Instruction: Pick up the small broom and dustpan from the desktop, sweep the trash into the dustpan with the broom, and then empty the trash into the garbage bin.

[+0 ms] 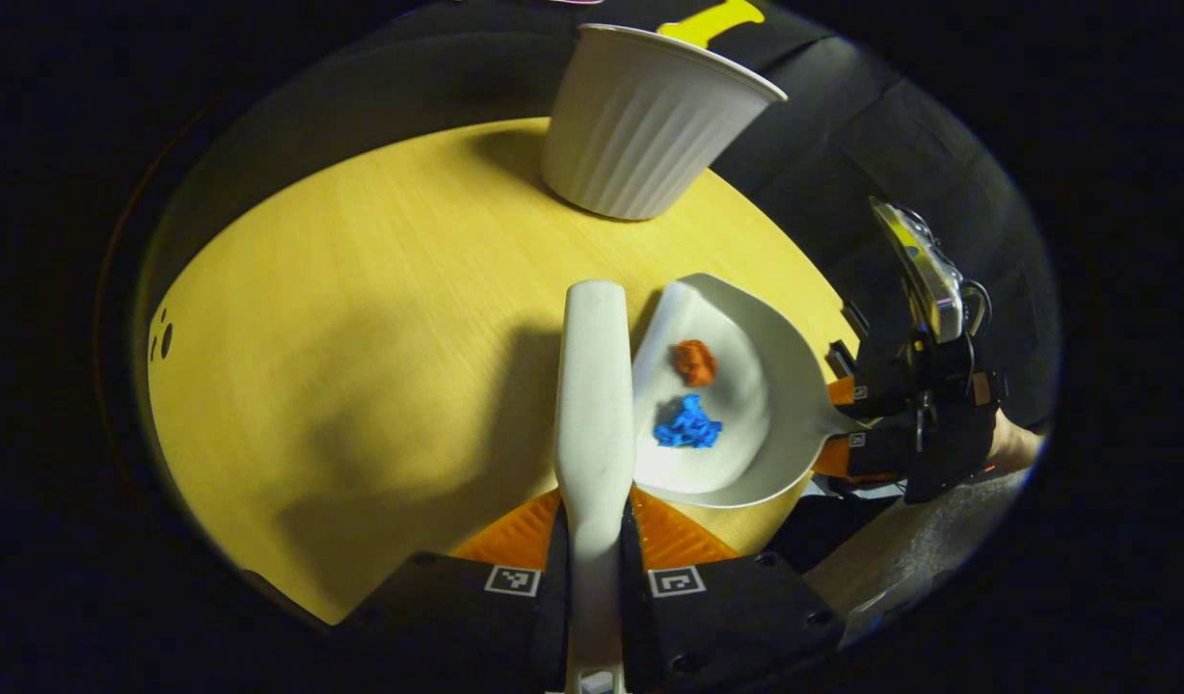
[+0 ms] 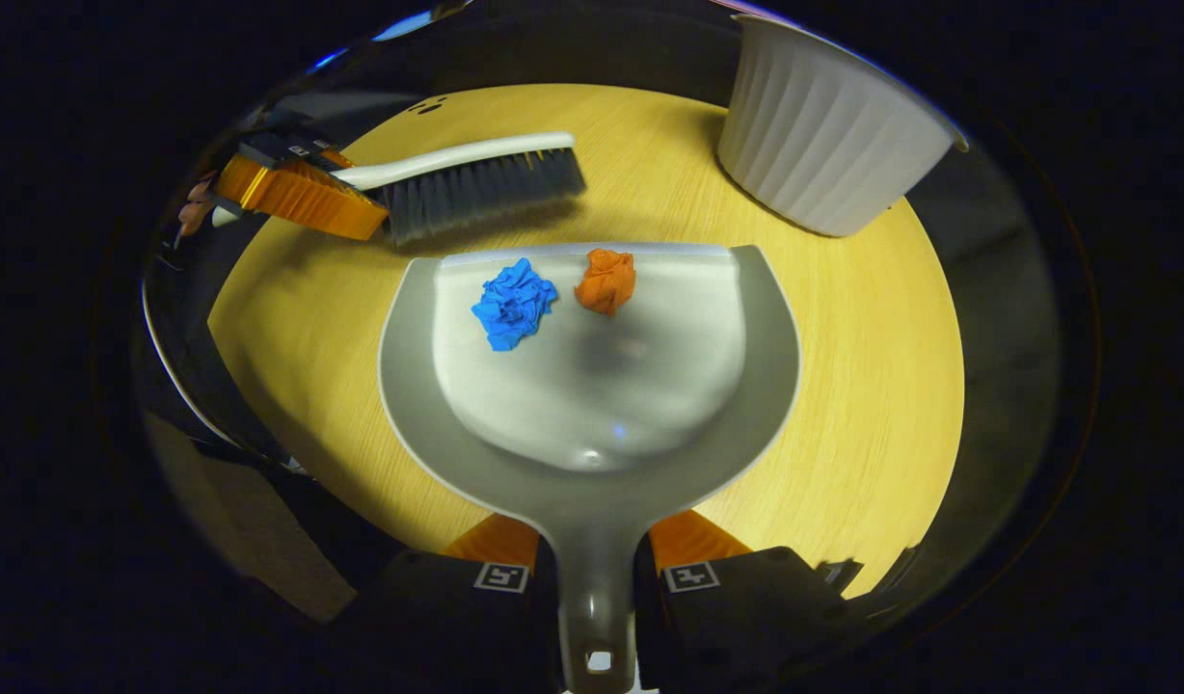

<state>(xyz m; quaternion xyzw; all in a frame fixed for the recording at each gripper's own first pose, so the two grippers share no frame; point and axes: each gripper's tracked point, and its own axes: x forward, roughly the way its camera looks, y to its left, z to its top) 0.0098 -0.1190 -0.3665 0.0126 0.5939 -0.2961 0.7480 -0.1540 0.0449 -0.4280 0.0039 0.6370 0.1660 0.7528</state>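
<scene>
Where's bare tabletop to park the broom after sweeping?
Free: the wide wood stretch left of the broom out to the table edge, and the strip between dustpan and bin. Crowded: around the dustpan mouth, where the blue wad, orange wad and bristles sit close.

Recording booth: black cloth wall (image 1: 843,125), wooden desktop (image 1: 361,318)

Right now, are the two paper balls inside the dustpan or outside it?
Inside. The blue ball and orange ball both lie on the dustpan tray, just behind its front edge.
</scene>
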